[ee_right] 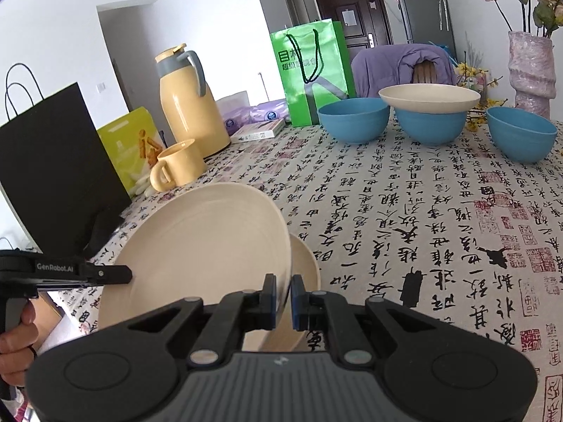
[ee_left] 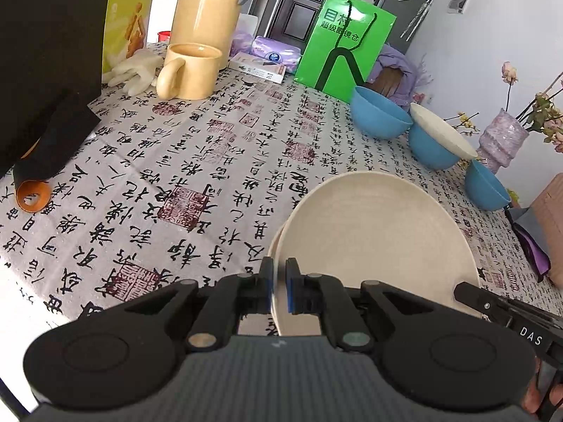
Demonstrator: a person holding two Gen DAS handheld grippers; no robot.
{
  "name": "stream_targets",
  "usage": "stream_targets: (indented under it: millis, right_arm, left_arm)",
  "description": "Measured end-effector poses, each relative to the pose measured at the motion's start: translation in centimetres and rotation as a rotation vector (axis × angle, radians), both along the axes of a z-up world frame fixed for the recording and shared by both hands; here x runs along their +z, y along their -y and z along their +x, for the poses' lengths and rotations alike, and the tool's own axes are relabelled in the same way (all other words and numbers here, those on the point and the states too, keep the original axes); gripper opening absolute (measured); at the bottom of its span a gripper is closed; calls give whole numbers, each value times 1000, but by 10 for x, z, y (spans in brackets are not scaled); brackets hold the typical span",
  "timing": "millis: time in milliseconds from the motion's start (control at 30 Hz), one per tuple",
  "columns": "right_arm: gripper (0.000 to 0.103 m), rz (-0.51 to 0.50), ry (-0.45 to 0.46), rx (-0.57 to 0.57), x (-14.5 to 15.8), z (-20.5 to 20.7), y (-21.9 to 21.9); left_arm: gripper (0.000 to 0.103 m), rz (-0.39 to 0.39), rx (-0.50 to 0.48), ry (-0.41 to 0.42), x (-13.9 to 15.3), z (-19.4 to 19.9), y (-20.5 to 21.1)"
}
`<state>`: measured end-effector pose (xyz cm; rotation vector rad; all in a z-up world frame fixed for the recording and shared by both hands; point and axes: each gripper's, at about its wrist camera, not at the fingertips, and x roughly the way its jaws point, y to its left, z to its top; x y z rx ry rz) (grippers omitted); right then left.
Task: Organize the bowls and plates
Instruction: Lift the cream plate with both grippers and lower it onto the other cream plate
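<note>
My left gripper (ee_left: 278, 286) is shut on the near rim of a cream plate (ee_left: 380, 239), held tilted above the tablecloth; a second cream plate edge (ee_left: 272, 253) shows just behind it. My right gripper (ee_right: 284, 297) is shut on the rim of the cream plate (ee_right: 197, 246), with another cream plate (ee_right: 304, 267) under it on the table. Three blue bowls (ee_right: 353, 123) (ee_right: 431, 126) (ee_right: 520, 133) stand at the far side; the middle one carries a cream plate (ee_right: 429, 96). The left gripper's body (ee_right: 84, 274) shows at the plate's left edge.
A yellow thermos (ee_right: 188, 105), a yellow mug (ee_right: 176, 168), a black bag (ee_right: 52, 172), a green bag (ee_right: 313, 70), tissue packs and a box stand along the left and back. A purple vase with flowers (ee_right: 531, 70) stands at the far right. The patterned tablecloth (ee_right: 422, 228) covers the table.
</note>
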<state>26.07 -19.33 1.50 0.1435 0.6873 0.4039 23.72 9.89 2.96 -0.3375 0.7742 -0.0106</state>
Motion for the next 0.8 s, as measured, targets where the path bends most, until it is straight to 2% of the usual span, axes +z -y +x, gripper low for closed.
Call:
stream_targets:
  millis: [367, 667, 800]
  right_arm:
    - [10, -71, 16, -22, -7, 12, -9]
    - [13, -133, 49, -31, -10, 12, -14]
    - [20, -167, 56, -14, -11, 11, -19]
  left_arm:
    - [8, 4, -7, -31, -13, 20, -1]
    - [7, 20, -4, -18, -15, 26, -1]
    - [7, 17, -4, -19, -15, 27, -1]
